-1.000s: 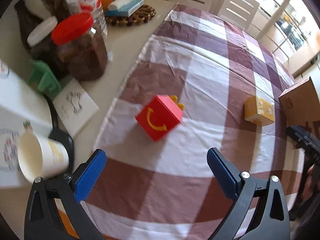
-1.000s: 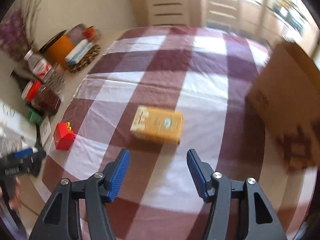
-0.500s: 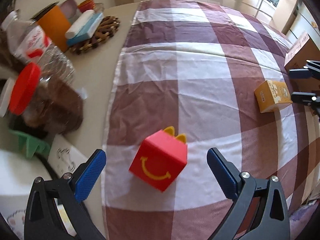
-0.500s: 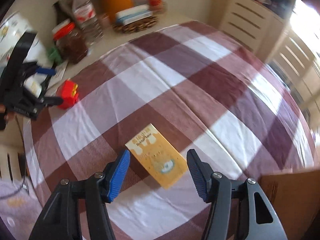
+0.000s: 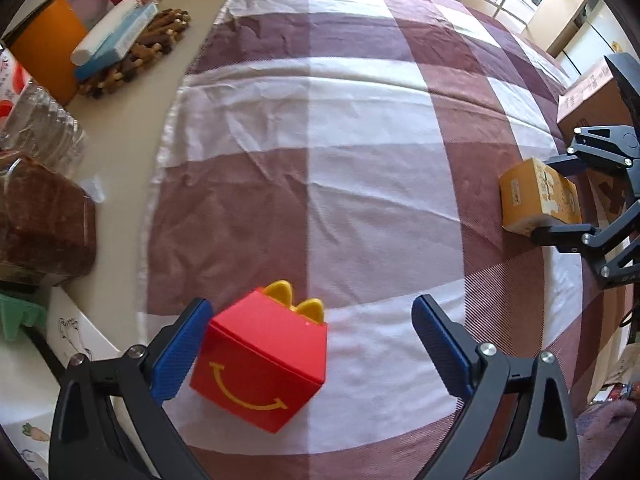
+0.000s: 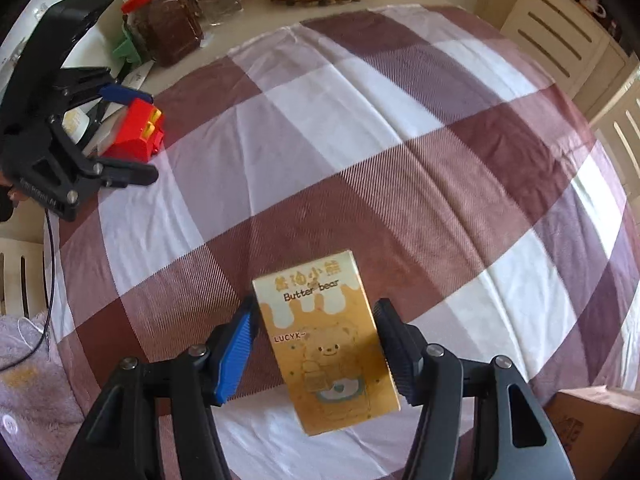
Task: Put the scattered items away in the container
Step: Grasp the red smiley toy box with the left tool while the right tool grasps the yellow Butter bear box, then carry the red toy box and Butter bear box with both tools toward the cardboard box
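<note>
A red toy box with a yellow smile (image 5: 260,364) lies on the checked cloth between the fingers of my left gripper (image 5: 312,350), which is open around it, its left pad close to the box's side. It also shows in the right wrist view (image 6: 136,132). A yellow "Butter bear" box (image 6: 326,344) lies between the fingers of my right gripper (image 6: 316,350), jaws close on both sides; contact is unclear. That box also shows in the left wrist view (image 5: 538,198). A cardboard box (image 5: 588,92) stands at the far right.
Off the cloth on the left stand a red-lidded jar (image 6: 168,24), a plastic bottle (image 5: 36,116), an orange container (image 5: 44,52), a trivet with blue and white packs (image 5: 132,48) and a green object (image 5: 16,316). White chairs and cabinets (image 6: 560,36) lie beyond the table.
Both grippers have moved forward and down: the red box now sits between the left fingers, the yellow box between the right fingers, which have narrowed around it.
</note>
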Tool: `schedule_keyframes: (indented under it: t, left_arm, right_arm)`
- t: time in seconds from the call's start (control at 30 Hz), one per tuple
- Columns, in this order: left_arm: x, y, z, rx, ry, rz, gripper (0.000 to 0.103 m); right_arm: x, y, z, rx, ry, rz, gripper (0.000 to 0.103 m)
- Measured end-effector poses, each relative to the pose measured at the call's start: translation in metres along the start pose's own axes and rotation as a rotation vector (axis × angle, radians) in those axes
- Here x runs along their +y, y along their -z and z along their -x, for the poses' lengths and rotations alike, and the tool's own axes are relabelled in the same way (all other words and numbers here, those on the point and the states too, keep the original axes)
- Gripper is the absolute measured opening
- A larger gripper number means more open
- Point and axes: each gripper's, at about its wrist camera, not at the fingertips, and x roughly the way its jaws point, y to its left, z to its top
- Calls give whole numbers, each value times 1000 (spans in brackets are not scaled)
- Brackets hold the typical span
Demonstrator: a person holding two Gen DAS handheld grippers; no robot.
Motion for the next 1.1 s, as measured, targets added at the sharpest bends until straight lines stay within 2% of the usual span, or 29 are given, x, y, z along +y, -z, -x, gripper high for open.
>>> schedule_keyframes:
  t: [0.03,0.17,0.2,0.3,0.4,0.77,1.1]
  left_arm:
    - [-2,2,-1,-2,-1,-1,97]
    - [-1,8,-2,2,46,44,78]
    - [0,10,-2,4,53,59,72]
    - [4,17,-5,0,52,92,57]
    - [6,21,-2,-8,73,116,56]
    - [-16,32,13,-28,43,103,53]
    - [-50,39,35,-42,15,72,53]
  right_arm:
    - [-1,2,-1,-5,-12,-33,61]
    - [-11,12,-5,-8,-83,-184,58]
    - [-10,15,-5,-14,-85,-216,54]
    - [-5,24,-4,-21,-64,-272,53]
    - [1,32,-3,-32,-52,-330,52]
    - [9,52,18,-93,-29,-545,51]
    - [23,69,37,-132,-18,-636,51]
